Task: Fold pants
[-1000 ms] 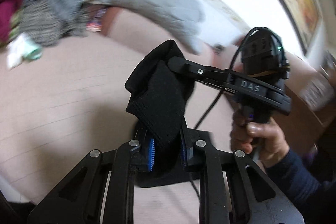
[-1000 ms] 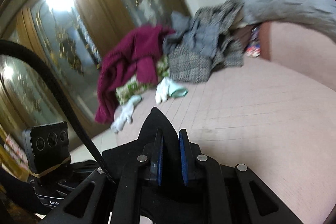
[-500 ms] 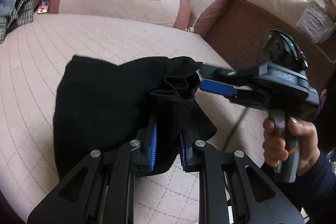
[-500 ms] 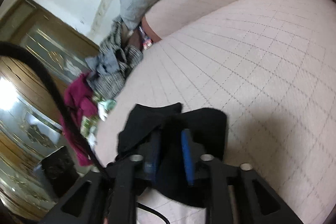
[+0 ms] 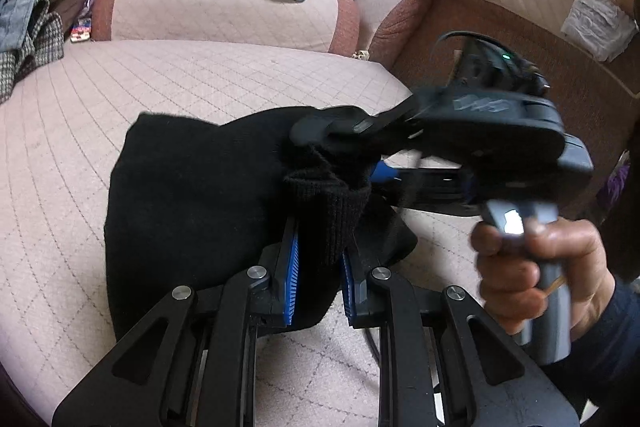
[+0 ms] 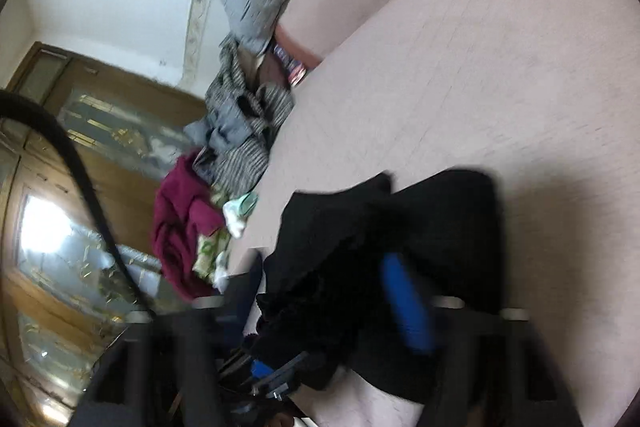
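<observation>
Between the left gripper's [image 5: 318, 269] blue pads sat a ribbed fold of the black pants [image 5: 192, 195], clamped tight. The right gripper [image 5: 340, 147], jaws just closing, bracketed the same bunch; grip unclear through blur. The pants lay on the pink quilted sofa seat [image 5: 200, 75].

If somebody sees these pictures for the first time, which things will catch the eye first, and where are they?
The black pants stand out most, spread dark on the pale pink quilted sofa seat. The left gripper pinches their ribbed edge between blue pads, and the right gripper, in a person's hand, meets the same bunched edge from the right. At the seat's far left end lies a heap of clothes, with a maroon garment.
</observation>
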### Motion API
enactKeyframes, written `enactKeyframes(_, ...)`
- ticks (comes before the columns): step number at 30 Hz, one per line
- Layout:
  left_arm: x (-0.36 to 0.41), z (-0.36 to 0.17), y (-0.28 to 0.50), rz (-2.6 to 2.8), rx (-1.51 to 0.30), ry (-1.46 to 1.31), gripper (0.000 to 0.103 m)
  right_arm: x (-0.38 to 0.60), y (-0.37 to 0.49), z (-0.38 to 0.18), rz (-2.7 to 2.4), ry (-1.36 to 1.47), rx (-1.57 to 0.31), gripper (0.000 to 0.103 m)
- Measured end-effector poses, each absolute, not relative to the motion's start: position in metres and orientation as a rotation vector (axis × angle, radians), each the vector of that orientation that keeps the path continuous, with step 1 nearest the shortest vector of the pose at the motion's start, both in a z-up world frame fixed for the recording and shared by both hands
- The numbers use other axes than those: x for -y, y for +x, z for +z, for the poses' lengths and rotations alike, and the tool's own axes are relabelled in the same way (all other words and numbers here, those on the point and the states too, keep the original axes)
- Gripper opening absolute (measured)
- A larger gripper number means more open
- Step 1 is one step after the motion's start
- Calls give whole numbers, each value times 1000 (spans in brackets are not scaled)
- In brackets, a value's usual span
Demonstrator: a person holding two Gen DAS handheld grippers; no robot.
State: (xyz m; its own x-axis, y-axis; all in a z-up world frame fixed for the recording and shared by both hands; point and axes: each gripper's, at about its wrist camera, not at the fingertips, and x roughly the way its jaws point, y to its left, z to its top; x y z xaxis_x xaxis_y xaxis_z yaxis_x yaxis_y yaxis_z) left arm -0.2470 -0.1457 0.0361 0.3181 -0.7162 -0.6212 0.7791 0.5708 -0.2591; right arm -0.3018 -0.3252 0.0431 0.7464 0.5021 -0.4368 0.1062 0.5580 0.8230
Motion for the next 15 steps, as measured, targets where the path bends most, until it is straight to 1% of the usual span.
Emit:
enactKeyframes(2,149,43,-249,-992,-754,91,17,323,-300,41,241,943,-704,20)
enactKeyframes(4,151,55,-254,-1028,-723,79,17,325,-304,53,249,899,-674,17)
enactKeyframes(7,167,65,-263,-1074,-701,69,17,330,-316,79,221,800,-627,16)
enactKeyframes(9,181,58,-264,-1086,-736,77,17,338,-322,85,167,755,-632,16)
enactKeyframes(12,194,39,-262,-1080,-840,98,17,345,-325,72,44,661,-713,16)
enactKeyframes(14,185,39,-263,-1106,-876,90,17,345,-320,50,-2,625,-768,16)
enactKeyframes(15,180,42,-263,-1117,-887,91,17,348,-323,44,-1,627,-763,16)
